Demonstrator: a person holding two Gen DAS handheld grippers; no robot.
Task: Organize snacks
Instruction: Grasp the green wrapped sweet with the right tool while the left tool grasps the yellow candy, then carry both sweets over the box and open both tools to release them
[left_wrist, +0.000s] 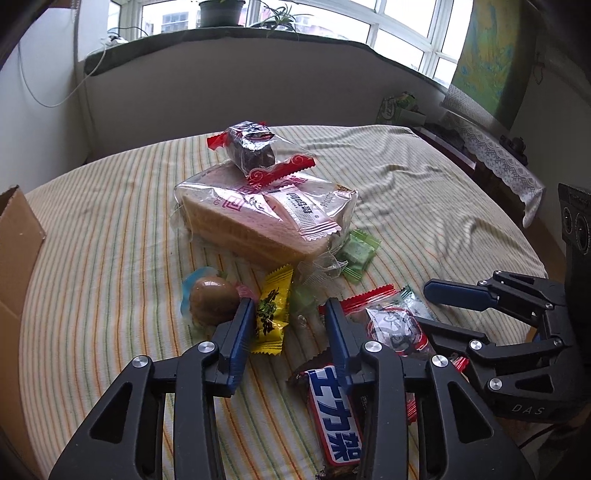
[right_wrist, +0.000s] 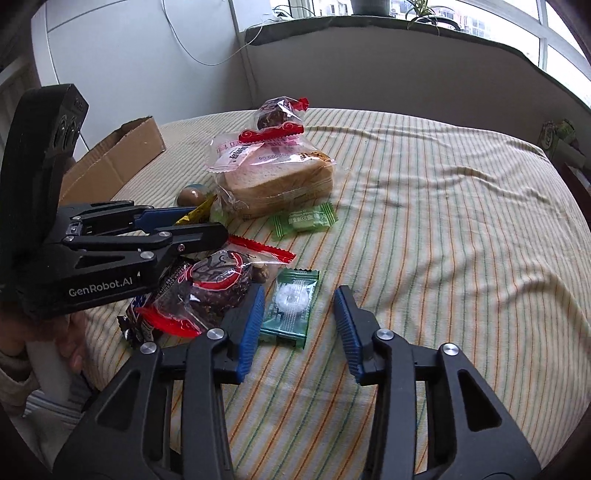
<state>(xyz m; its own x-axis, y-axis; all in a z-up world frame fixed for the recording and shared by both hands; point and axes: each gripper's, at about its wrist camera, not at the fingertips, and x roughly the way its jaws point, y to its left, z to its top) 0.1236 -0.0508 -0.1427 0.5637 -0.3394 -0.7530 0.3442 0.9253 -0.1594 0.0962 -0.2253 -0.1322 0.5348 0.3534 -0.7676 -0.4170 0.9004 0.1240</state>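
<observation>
Left gripper (left_wrist: 288, 314): angled steeply down over the striped cloth (right_wrist: 443, 221), jaws parted and gripping nothing; a yellow candy packet (left_wrist: 271, 314) lies between the jaws beside the left pad, which overlaps its edge, though whether pad and packet touch cannot be told. Just outside the left pad sits a brown round sweet (left_wrist: 212, 301). Under the right finger lies a chocolate bar (left_wrist: 334, 410) with a blue-and-white label, and just outside it a red-edged clear packet (left_wrist: 391, 325) of dark cake. Right gripper (right_wrist: 299, 317): likewise tilted down, jaws released and empty; a dark green packet (right_wrist: 291, 306) lies flat on the cloth against the inner side of the left pad, its corner under that pad. Ahead of both grippers: a bagged bread loaf (left_wrist: 258, 218) carrying a pink sachet (left_wrist: 299, 210) and a second red-edged cake packet (left_wrist: 255, 147); a light green packet (right_wrist: 304, 219) lies against its near side. Cardboard box (right_wrist: 118, 158): far left of the jaws. A hand (right_wrist: 70, 343) holds the left gripper's handle.
</observation>
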